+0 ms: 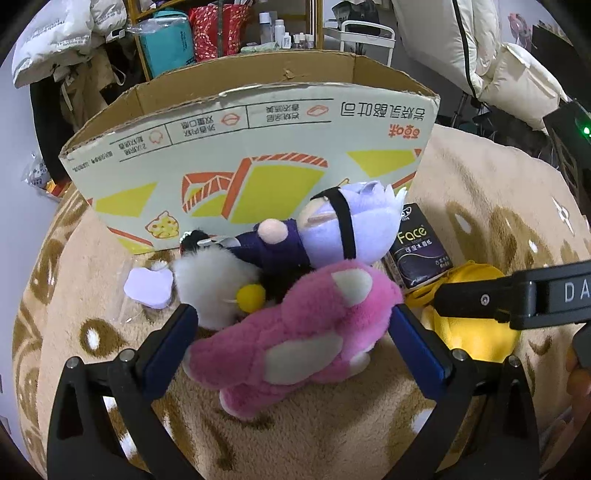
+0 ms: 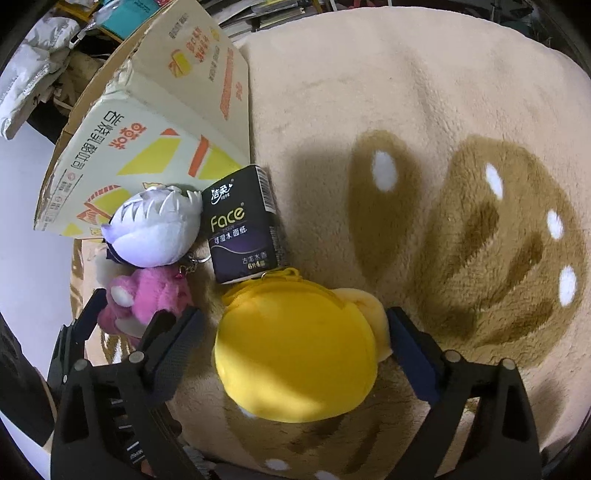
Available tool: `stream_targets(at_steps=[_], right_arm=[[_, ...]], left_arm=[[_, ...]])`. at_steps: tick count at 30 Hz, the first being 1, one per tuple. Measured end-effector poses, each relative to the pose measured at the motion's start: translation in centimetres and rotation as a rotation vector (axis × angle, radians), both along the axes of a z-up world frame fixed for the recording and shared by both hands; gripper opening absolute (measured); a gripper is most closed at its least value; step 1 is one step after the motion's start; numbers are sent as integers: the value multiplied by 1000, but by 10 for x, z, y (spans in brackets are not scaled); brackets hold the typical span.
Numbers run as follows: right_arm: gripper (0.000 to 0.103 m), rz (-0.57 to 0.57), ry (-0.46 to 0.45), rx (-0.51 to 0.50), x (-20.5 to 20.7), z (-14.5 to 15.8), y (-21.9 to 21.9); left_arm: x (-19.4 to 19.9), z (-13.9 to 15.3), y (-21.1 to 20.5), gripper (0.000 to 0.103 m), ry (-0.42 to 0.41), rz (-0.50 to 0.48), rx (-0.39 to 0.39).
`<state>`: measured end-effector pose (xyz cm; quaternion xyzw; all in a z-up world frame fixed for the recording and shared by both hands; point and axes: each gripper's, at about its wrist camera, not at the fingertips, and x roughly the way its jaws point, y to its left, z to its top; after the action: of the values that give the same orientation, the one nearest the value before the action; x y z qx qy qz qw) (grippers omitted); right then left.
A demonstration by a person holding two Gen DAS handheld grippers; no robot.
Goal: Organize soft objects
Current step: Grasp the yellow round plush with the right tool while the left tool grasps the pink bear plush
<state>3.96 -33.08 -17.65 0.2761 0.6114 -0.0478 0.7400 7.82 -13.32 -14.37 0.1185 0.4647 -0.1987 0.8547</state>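
- A fluffy beige blanket (image 2: pixel 424 92) with brown patches and white dots covers the whole work surface; behind it the room is crowded with white padded coats (image 1: pixel 491 55), a shelf of small bottles (image 1: pixel 284 29) and a red patterned bag (image 1: pixel 214 29).
- An open cardboard box (image 1: pixel 258 147), printed with yellow and orange shapes, stands on the blanket just behind the toys.
- The left wrist view shows the left gripper (image 1: pixel 295 314) spread wide around a pink plush bear (image 1: pixel 295 339), its blue pads beside the fur on both sides; whether they touch it is hard to tell.
- Only this view shows a lilac-haired doll (image 1: pixel 343 229) in dark clothes, a white-and-black furry toy (image 1: pixel 210 280) and a flat lilac piece (image 1: pixel 149 286) left of the pile.
- The right wrist view shows the right gripper (image 2: pixel 295 332) spread around a round yellow plush pouch (image 2: pixel 295 350), and a black tissue pack (image 2: pixel 242 225) just beyond the pouch.
- In the right wrist view the left gripper hides most of the bear; the doll's face is turned away.
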Motion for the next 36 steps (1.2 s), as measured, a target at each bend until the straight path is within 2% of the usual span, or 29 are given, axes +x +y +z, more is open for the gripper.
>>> stream_targets(at_steps=[3,13,14,15,18,22,36], right_arm=[[94,27,18,-33,1,-2,4],[86,48,29,-49,7,-5,11],[85,47,26,-49,6,-7,11],[84,44,22,-51,6,-7,11],[82,58,10,-74,5,-5,16],[79,83,1,-102,7,-1,28],[79,91,-71,-128,9,18,42]], left_arm=[[2,-2,4,101,9,11,-13],[-4,5,11,86,-22,15,-29],[-5,6,11,81,-27,11,-30],[-7,7,12,61,-23,-7,-46],[-10,10,10,55,-25,-27,-49],[-16,11,6,52,-40,-42,-32],[-13,22,27,50,1,0,-85]])
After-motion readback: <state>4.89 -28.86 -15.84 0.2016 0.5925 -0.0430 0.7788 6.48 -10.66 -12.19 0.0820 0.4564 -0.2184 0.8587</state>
